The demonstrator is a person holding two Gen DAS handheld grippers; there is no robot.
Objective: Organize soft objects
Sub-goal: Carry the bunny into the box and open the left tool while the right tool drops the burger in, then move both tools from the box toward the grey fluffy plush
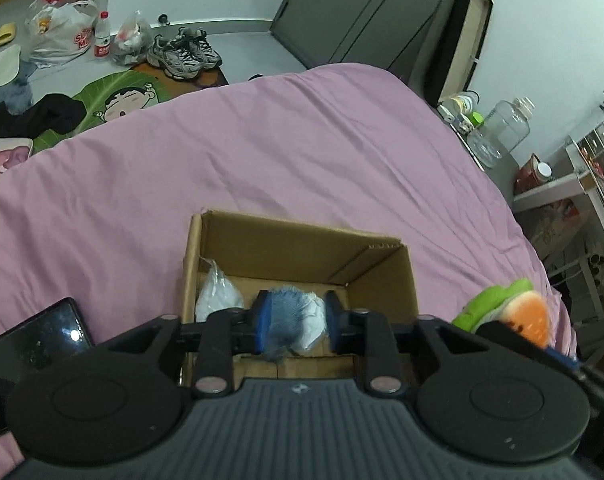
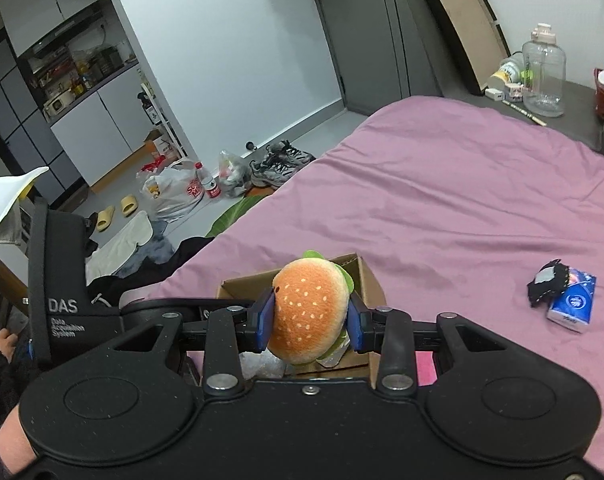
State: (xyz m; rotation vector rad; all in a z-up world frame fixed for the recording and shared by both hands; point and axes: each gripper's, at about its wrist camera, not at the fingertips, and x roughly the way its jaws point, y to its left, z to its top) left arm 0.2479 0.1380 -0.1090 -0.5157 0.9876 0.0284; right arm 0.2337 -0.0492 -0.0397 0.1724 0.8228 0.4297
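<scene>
The left gripper (image 1: 295, 320) pinched a blue-and-white plush (image 1: 292, 318) over the cardboard box (image 1: 302, 248); the right gripper (image 2: 310, 318) clamped a burger plush (image 2: 308, 312) above it. The box sat on the pink bed (image 1: 262, 140), with sneakers (image 1: 186, 54) and bags (image 1: 60, 32) on the floor beyond.

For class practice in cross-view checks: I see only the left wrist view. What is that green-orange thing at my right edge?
Observer: A burger plush, clamped in the right gripper.
Operator: My left gripper holds a blue plush over the box. Is anything else soft around?
Observer: Yes. A black cloth lies on the bed, right of the box, touching a blue tissue pack.
</scene>
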